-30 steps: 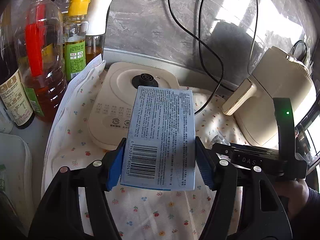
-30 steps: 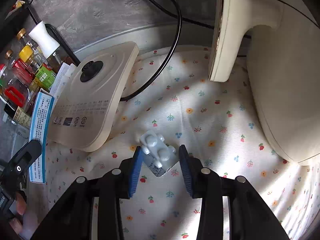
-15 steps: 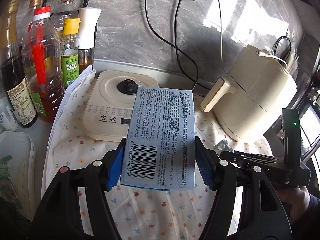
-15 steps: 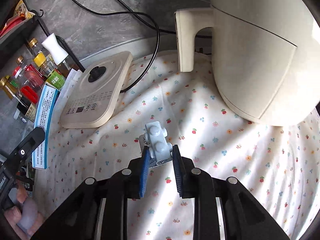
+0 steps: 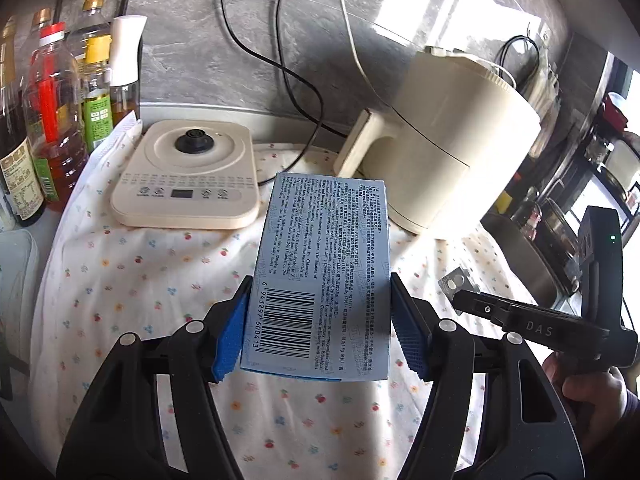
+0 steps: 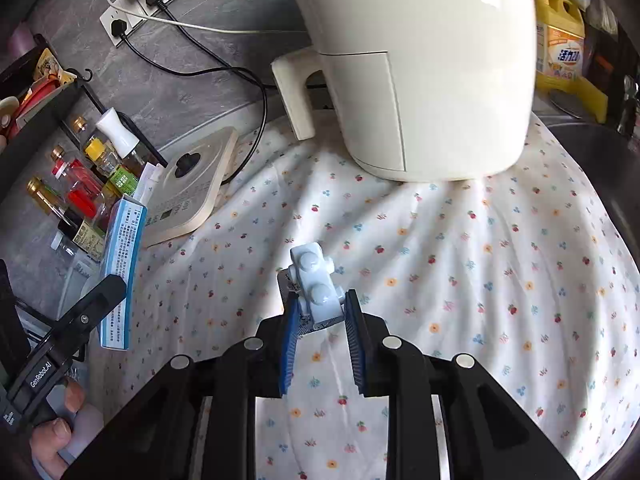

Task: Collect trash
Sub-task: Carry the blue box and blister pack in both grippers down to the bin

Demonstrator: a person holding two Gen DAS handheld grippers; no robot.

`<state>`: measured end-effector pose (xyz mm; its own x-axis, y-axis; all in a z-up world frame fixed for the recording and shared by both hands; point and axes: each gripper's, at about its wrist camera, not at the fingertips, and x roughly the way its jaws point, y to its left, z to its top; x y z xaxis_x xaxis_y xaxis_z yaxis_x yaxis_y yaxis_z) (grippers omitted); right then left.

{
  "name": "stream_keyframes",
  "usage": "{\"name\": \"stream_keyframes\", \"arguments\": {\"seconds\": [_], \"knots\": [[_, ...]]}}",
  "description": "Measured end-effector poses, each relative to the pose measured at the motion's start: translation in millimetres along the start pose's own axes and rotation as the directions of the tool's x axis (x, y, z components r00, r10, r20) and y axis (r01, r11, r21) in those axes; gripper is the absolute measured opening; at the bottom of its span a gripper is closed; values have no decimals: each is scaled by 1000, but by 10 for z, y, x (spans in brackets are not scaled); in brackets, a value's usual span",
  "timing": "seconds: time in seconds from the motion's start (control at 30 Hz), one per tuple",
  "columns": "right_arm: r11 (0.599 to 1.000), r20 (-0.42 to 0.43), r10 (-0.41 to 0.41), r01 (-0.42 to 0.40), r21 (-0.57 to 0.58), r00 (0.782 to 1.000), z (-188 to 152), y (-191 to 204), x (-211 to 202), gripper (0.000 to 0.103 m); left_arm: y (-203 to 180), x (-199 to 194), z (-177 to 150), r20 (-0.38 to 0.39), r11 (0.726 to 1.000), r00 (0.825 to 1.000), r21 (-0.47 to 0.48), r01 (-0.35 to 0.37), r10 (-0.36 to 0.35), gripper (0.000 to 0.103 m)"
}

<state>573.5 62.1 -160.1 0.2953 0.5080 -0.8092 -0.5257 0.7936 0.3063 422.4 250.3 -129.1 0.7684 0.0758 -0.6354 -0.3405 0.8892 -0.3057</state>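
L gripper jaws clamped on pale blue printed cardboard medicine box, held up over floral cloth. R gripper pinching small white plastic blister strip w/ foil back by its near end only. Risks: strip is thin, shallow bite, could twist out; box sticks out toward 12, could clip cream air fryer at 1-2 o'clock or beige kettle base at 11 on any swing

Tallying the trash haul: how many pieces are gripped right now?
2: the blue medicine box in the left claw, the pill blister in the right claw. Others may be hidden.
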Motion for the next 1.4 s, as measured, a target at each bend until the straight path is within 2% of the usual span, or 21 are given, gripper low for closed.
{"name": "stream_keyframes", "arguments": {"seconds": [0.27, 0.4, 0.53, 0.73, 0.97, 1.17, 1.37, 1.4], "knots": [[998, 21, -22, 21, 58, 1000, -501, -600, -518, 23, -697, 14, -362, -62, 996, 997, 69, 58, -54, 65], [993, 46, -61, 56, 102, 997, -826, -1008, -933, 23, -1198, -4, -605, -93, 987, 991, 116, 107, -96, 65], [977, 70, -107, 92, 194, 992, -1223, -1560, -1401, 23, -1775, -40, -909, -146, 969, 979, 179, 169, -143, 65], [930, 85, -185, 147, 337, 979, -1970, -2320, -2043, 24, -2612, -118, -1441, -246, 921, 946, 274, 276, -211, 65], [842, 46, -282, 225, 490, 958, -3100, -3049, -2649, 24, -3391, -283, -2112, -347, 855, 900, 349, 384, -263, 65], [774, -12, -311, 260, 578, 950, -3956, -3421, -2934, 24, -3820, -421, -2723, -424, 813, 865, 383, 440, -268, 65], [748, -67, -280, 261, 610, 958, -4619, -3525, -2964, 27, -4061, -511, -3264, -489, 779, 834, 407, 477, -256, 65], [744, -81, -267, 259, 616, 960, -4710, -3528, -2939, 33, -4094, -529, -3333, -499, 772, 829, 413, 483, -252, 65]]}}
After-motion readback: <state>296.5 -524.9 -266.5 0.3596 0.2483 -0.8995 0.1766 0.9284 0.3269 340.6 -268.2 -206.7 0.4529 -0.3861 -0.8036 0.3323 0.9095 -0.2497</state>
